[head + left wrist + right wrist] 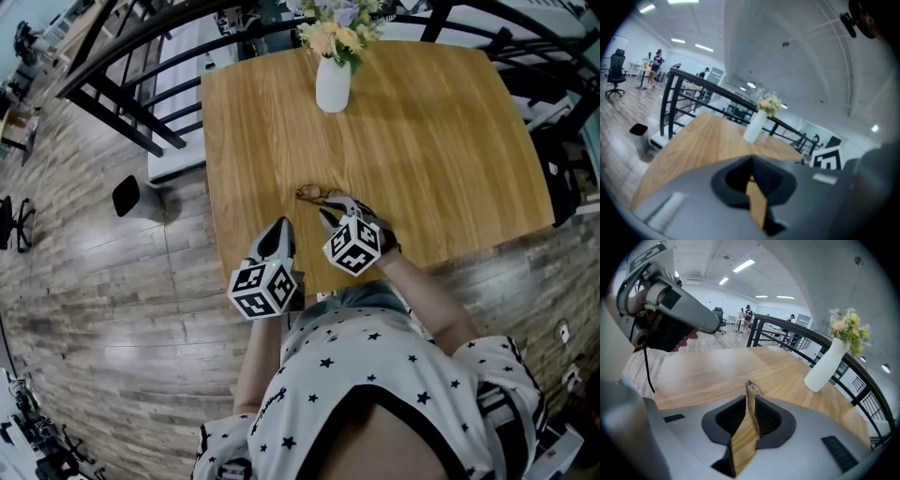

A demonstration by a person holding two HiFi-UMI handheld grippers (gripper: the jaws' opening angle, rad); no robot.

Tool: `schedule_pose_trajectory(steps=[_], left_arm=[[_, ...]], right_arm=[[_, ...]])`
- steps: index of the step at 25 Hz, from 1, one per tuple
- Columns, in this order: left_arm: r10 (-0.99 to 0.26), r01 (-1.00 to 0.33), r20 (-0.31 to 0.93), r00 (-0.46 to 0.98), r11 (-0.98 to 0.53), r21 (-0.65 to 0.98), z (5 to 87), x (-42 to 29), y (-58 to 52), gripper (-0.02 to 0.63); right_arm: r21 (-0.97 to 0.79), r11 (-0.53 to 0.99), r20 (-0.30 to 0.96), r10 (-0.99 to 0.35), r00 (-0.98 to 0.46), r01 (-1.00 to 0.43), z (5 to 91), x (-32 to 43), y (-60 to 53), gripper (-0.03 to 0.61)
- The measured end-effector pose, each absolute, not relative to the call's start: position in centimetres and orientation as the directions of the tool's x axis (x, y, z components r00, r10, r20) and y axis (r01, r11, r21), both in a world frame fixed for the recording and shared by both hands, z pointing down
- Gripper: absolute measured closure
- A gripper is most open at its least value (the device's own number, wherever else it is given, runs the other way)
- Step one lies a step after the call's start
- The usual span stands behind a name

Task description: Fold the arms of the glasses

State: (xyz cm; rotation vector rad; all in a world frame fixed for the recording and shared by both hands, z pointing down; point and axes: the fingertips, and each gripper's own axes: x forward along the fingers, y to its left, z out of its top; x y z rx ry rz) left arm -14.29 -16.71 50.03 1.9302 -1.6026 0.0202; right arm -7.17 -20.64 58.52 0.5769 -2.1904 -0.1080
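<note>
Thin-framed glasses [312,194] lie near the front of the wooden table [431,159], lifted slightly at one end. My right gripper [329,216] is shut on them: in the right gripper view one thin arm of the glasses [752,401] runs between the pads of the right gripper [749,397], and the frame's front pokes out past the tips. My left gripper [278,232] hovers just left of the glasses, over the table's front edge, apart from them. In its own view the left gripper [751,164] is shut with nothing in it.
A white vase [333,84] with flowers stands at the far middle of the table. Black railings [131,112] run along the table's left and far sides. A wooden floor [112,300] lies to the left. People stand far off in the room.
</note>
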Motion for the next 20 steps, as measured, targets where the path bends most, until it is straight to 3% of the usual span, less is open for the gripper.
schedule_pose_trajectory(steps=[20], left_arm=[[-0.875, -0.898, 0.378, 0.303, -0.128, 0.422, 49.3, -11.6, -12.1, 0.606]], right_arm=[[0.129, 0.790, 0.545, -0.561, -0.623, -0.599, 50.8, -3.4, -15.4, 0.555]])
